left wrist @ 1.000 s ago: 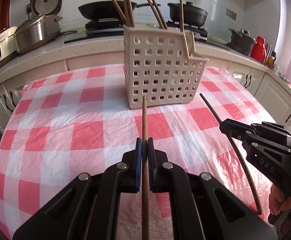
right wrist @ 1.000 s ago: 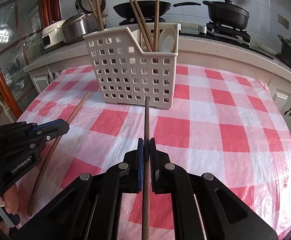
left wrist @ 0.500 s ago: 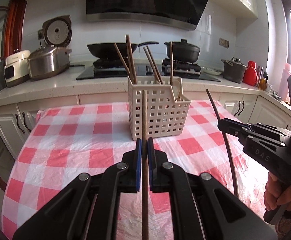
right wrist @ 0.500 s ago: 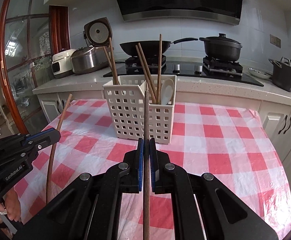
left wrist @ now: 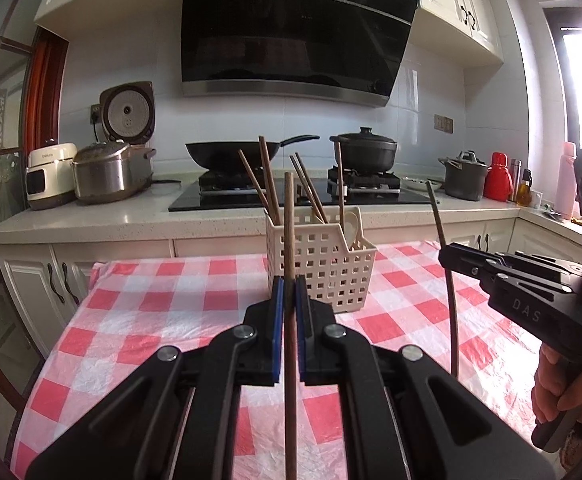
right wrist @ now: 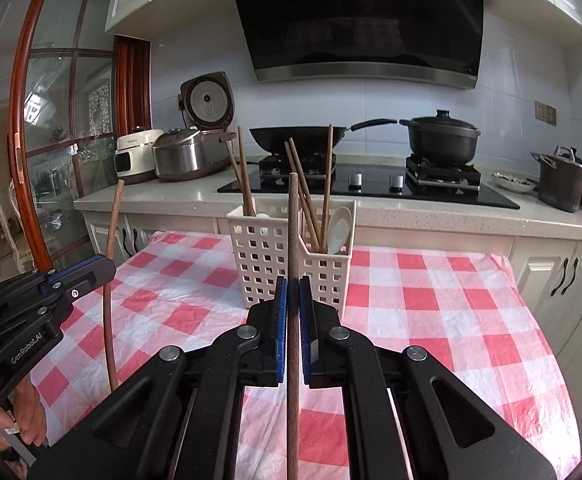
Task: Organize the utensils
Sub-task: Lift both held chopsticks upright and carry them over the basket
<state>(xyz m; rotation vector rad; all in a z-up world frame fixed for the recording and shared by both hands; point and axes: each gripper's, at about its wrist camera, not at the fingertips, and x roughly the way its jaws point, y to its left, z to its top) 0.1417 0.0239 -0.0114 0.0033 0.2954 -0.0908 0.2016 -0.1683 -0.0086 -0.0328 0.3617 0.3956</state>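
A white perforated utensil basket point(left wrist: 323, 268) point(right wrist: 267, 264) stands on the red-checked table, holding several brown chopsticks and a white spoon point(right wrist: 339, 228). My left gripper point(left wrist: 289, 284) is shut on a brown chopstick point(left wrist: 289, 224), held level and pointing at the basket. My right gripper point(right wrist: 293, 286) is shut on a darker chopstick point(right wrist: 293, 224), also pointing at the basket. Each gripper shows in the other's view: the right one point(left wrist: 445, 254) at right, the left one point(right wrist: 107, 270) at left, each with its chopstick standing upright.
The checked tablecloth point(left wrist: 151, 312) covers the table, which drops off at left and right. Behind it runs a counter point(right wrist: 411, 212) with a hob, a wok point(left wrist: 227, 154), a black pot point(right wrist: 443, 138), rice cookers point(left wrist: 111, 172) and a red flask point(left wrist: 495, 176).
Both grippers have tilted up from looking down at the table to looking level, with the chopsticks still clamped. The basket now sits farther off and lower in both views.
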